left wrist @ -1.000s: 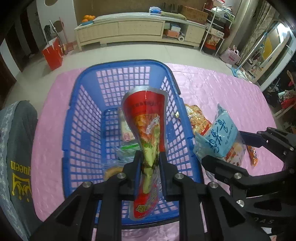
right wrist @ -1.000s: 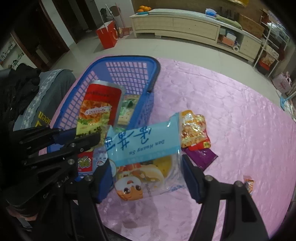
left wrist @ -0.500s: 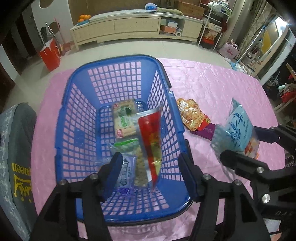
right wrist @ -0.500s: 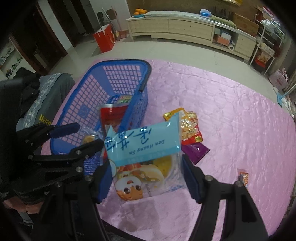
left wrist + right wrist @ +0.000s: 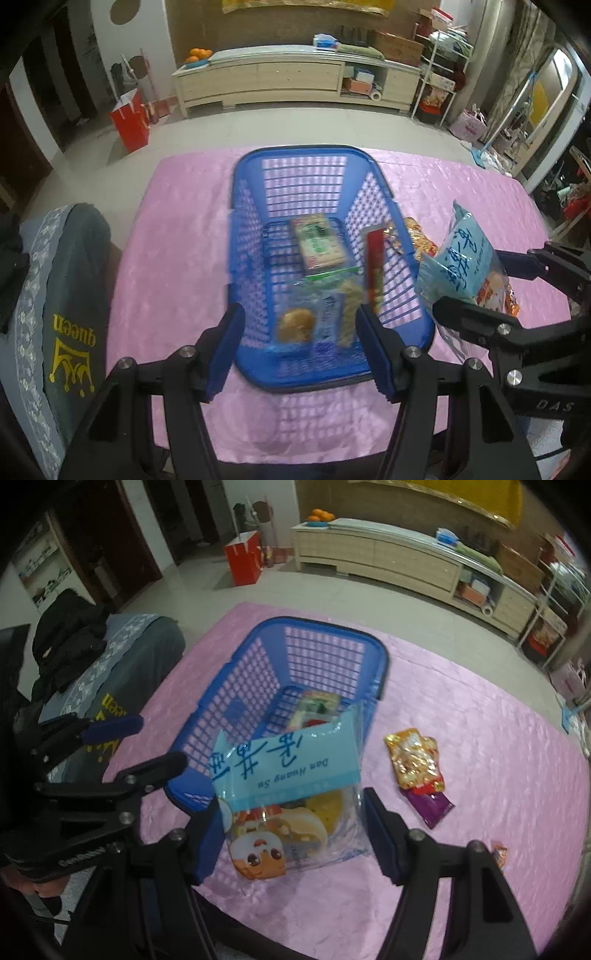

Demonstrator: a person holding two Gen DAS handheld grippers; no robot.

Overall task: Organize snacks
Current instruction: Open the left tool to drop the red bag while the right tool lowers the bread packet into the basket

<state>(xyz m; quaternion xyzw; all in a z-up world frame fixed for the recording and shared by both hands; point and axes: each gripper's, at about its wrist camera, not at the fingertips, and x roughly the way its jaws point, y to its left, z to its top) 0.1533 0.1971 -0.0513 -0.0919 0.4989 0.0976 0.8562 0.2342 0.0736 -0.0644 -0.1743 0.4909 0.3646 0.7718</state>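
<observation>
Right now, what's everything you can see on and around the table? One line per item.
basket: 1, blue, on the tablecloth, holds several snack packs
red pack: 1, red, on edge against basket's right wall
light-blue bag: 1, held in right gripper
orange pack: 1, on cloth right of basket
purple pack: 1, just below orange pack
tablecloth: 1, pink
chair cover: 1, grey, left of table
left gripper: open, empty, over basket
right gripper: shut on bag
</observation>
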